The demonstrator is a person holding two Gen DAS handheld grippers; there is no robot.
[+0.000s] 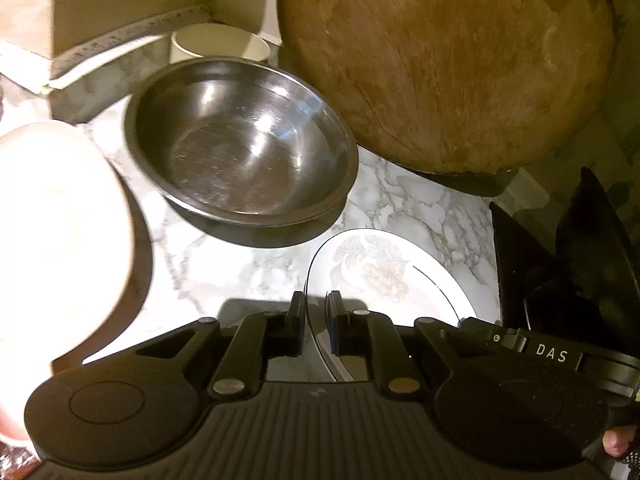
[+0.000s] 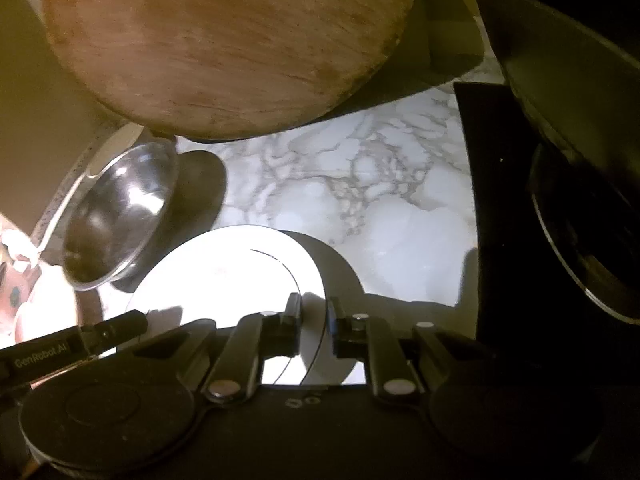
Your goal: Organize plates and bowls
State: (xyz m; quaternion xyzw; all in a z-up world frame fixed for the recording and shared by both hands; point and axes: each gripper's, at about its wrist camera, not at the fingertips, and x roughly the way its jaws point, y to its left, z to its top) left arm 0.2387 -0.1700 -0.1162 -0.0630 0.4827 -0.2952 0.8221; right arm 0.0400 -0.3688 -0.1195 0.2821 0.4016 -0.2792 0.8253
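Gripping opposite rims of the floral plate (image 1: 384, 272), the left tool (image 1: 316, 320) and right tool (image 2: 314, 316) hold it just above the bench (image 1: 420, 200); uneven lifting could slip it against the near steel bowl (image 1: 240, 140).

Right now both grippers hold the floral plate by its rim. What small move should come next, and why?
Probably lift the floral plate a little higher, keeping it level. The left gripper and right gripper are both shut on its rim, and the steel bowl sits close beside it on the marble counter, so extra height should clear that bowl before any sideways carry.
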